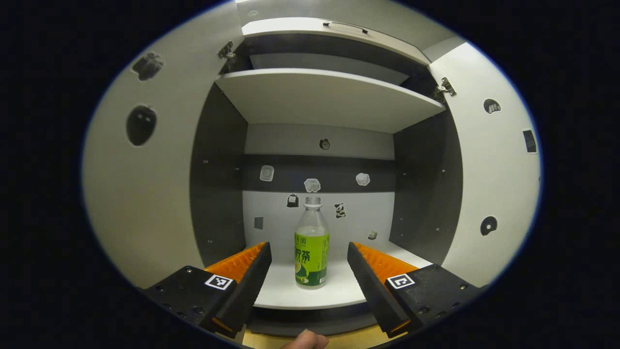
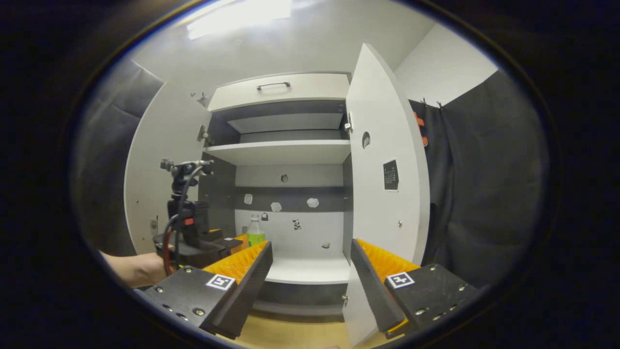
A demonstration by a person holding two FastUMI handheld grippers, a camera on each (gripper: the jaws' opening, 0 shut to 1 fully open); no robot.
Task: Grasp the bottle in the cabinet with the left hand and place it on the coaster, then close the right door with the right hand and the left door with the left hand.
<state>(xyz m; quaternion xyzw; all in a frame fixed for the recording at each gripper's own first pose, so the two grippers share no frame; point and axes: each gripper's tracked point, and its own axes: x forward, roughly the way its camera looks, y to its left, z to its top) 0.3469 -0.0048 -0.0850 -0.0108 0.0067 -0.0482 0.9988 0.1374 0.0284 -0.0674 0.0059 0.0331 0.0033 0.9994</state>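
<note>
Left gripper view: the left gripper (image 1: pixel 309 269) has its fingers spread wide, touching nothing, with the bottle (image 1: pixel 311 242) upright (cap up) on the cabinet's bottom shelf (image 1: pixel 310 295) ahead. The right gripper (image 2: pixel 310 266) gapes empty too. Bottle's far side probably hidden.

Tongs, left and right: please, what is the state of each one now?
Left tongs: open, holding nothing, bottle standing ahead between them.
Right tongs: open, holding nothing.

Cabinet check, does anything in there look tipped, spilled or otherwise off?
Nothing stands out. The bottle stands upright on the cabinet's lower shelf, capped, nothing spilled around it. Both doors hang open and the left tongs are open before the bottle.
</note>
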